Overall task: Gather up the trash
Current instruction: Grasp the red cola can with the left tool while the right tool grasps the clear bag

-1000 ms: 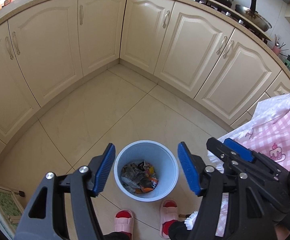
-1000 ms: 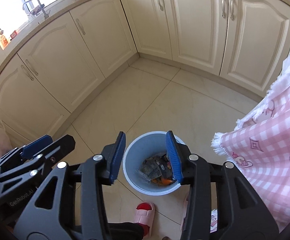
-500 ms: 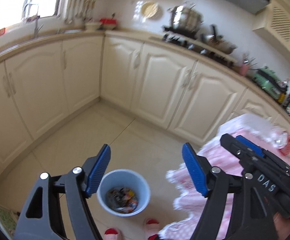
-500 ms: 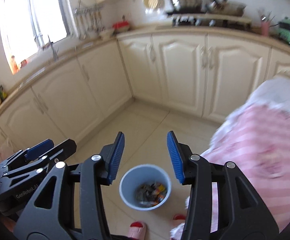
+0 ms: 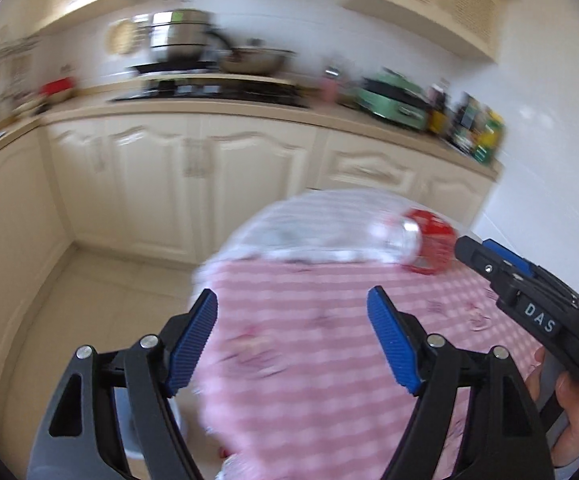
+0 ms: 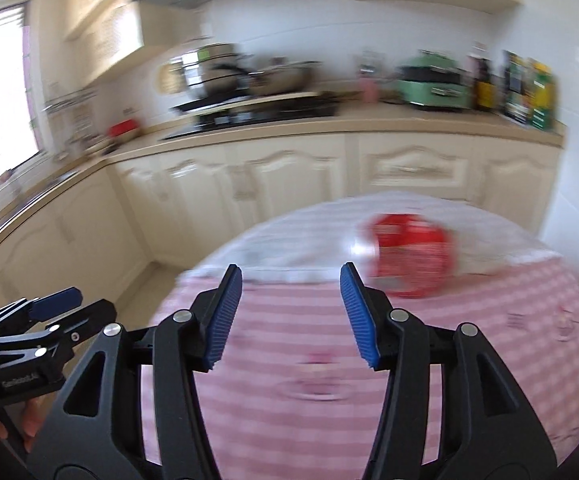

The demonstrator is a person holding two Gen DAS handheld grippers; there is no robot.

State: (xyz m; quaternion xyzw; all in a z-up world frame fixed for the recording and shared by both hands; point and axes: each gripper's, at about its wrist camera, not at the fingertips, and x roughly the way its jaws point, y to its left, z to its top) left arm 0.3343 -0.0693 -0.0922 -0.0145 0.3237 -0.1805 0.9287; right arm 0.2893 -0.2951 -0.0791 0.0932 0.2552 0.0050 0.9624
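Observation:
A clear plastic bottle with a red label [image 5: 421, 246] lies on its side at the far part of a table with a pink checked cloth [image 5: 329, 360]; it also shows in the right wrist view [image 6: 409, 256], blurred. My left gripper [image 5: 293, 344] is open and empty above the near part of the cloth. My right gripper [image 6: 291, 316] is open and empty, short of the bottle and a little to its left. The right gripper also shows at the right edge of the left wrist view [image 5: 501, 268]. The trash bin is almost hidden under the table edge [image 5: 129, 432].
Cream kitchen cabinets [image 6: 289, 176] run along the back wall under a counter with a stove, pots [image 6: 217, 72], a green appliance [image 6: 433, 80] and bottles [image 6: 525, 88]. Tiled floor [image 5: 101, 300] lies left of the table.
Both grippers have swung up from over the bin on the floor to over the table. The bottle on the cloth has come into view. Both stay open.

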